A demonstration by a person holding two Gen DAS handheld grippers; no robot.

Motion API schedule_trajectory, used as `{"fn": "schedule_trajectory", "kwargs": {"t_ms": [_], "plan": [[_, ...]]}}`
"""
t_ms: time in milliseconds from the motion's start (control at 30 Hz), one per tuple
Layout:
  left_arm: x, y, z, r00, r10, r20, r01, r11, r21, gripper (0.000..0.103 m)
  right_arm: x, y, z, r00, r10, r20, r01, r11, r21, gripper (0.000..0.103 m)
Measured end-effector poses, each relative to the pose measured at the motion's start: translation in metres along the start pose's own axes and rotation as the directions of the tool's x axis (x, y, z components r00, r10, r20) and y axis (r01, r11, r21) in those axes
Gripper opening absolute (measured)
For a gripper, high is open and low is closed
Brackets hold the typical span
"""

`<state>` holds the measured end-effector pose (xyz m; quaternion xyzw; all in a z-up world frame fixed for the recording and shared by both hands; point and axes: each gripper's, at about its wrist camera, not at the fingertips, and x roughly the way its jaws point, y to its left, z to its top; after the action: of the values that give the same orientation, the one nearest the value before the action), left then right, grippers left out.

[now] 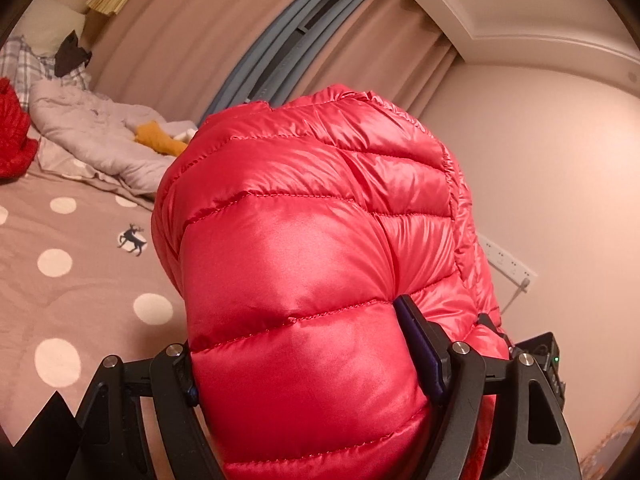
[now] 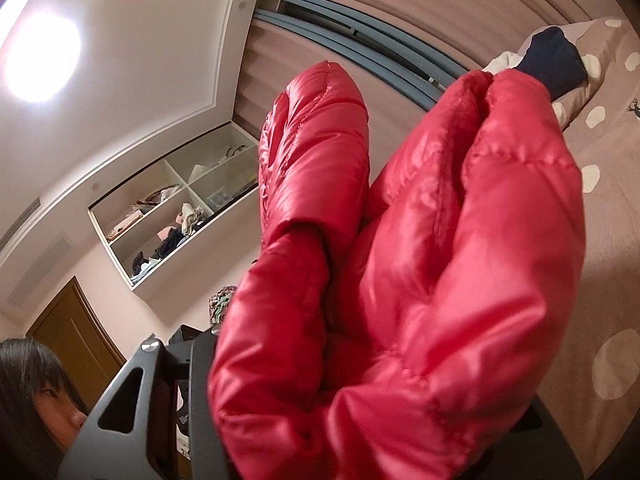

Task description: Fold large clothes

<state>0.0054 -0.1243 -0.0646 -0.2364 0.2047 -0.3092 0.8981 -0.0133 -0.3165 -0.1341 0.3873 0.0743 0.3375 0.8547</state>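
We have the red puffer jacket lifted above the spotted bed, bunched in both tools. The left gripper is clamped across a thick quilted fold, its jaws wide around the padding. The right gripper is buried in jacket; the fabric fills its mouth, so we take it as clamped too. We judge the jacket light, soft and springy, with a slick shell, so we should grip at seams or hem
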Motion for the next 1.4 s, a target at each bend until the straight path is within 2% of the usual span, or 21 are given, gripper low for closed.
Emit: {"fn": "schedule_trajectory", "kwargs": {"t_ms": [533,600,700,867,933,1000,1033,1067,1100,1133,1167,1200,1233,1267,1300,1400], "plan": [[-0.013,0.0,0.0,0.997,0.077,0.014,-0.077,0.997,0.012,0.077,0.009,-0.003,-0.006,1.0,0.021,-0.02,-0.02,1.0,0.01,0.05],[-0.011,0.003,0.002,0.995,0.101,0.02,-0.101,0.995,0.015,0.077,0.018,-0.007,-0.008,1.0,0.015,-0.023,-0.015,1.0,0.0,0.05],[-0.005,0.011,0.01,0.99,0.141,0.026,-0.141,0.99,0.01,0.077,0.034,-0.019,-0.008,0.999,0.03,-0.026,-0.029,0.999,0.046,0.05],[0.015,0.034,0.033,0.988,0.146,0.055,-0.147,0.989,0.007,0.077,0.067,-0.028,0.005,0.999,0.026,-0.032,-0.026,1.0,0.015,0.05],[0.028,0.049,0.039,0.986,0.152,0.063,-0.152,0.988,-0.012,0.08,0.086,-0.037,0.015,0.999,-0.008,-0.041,0.008,1.0,-0.003,0.055],[0.055,0.075,0.043,0.98,0.186,0.069,-0.185,0.983,-0.011,0.084,0.11,-0.055,0.024,0.988,-0.151,-0.045,0.149,0.988,-0.034,0.064],[0.072,0.091,0.04,0.97,0.237,0.049,-0.237,0.971,-0.007,0.087,0.121,-0.065,0.025,0.973,-0.226,-0.048,0.223,0.973,-0.06,0.072],[0.097,0.114,0.032,0.946,0.325,-0.013,-0.325,0.946,0.003,0.088,0.141,-0.084,0.023,0.928,-0.368,-0.06,0.36,0.926,-0.115,0.076],[0.115,0.131,0.025,0.92,0.385,-0.073,-0.386,0.923,0.01,0.088,0.157,-0.1,0.018,0.872,-0.482,-0.083,0.466,0.871,-0.155,0.08],[0.141,0.16,0.01,0.87,0.459,-0.181,-0.467,0.884,-0.006,0.088,0.171,-0.117,0.012,0.816,-0.566,-0.12,0.54,0.82,-0.191,0.079],[0.154,0.18,-0.003,0.836,0.496,-0.235,-0.516,0.856,-0.031,0.09,0.188,-0.14,0.0,0.747,-0.642,-0.176,0.602,0.764,-0.231,0.078],[0.156,0.189,-0.01,0.84,0.49,-0.232,-0.514,0.856,-0.053,0.095,0.202,-0.166,-0.016,0.682,-0.694,-0.233,0.646,0.72,-0.253,0.078],[0.153,0.197,-0.019,0.865,0.463,-0.193,-0.485,0.871,-0.083,0.095,0.208,-0.182,-0.027,0.637,-0.727,-0.256,0.676,0.686,-0.269,0.082],[0.153,0.198,-0.02,0.861,0.469,-0.196,-0.49,0.868,-0.075,0.095,0.209,-0.19,-0.037,0.634,-0.738,-0.233,0.68,0.675,-0.288,0.085],[0.154,0.195,-0.019,0.849,0.484,-0.213,-0.504,0.862,-0.052,0.095,0.207,-0.191,-0.042,0.636,-0.748,-0.193,0.682,0.661,-0.314,0.088],[0.151,0.182,-0.016,0.827,0.527,-0.193,-0.537,0.843,0.0,0.095,0.205,-0.186,-0.039,0.611,-0.765,-0.202,0.694,0.641,-0.328,0.089]]}}
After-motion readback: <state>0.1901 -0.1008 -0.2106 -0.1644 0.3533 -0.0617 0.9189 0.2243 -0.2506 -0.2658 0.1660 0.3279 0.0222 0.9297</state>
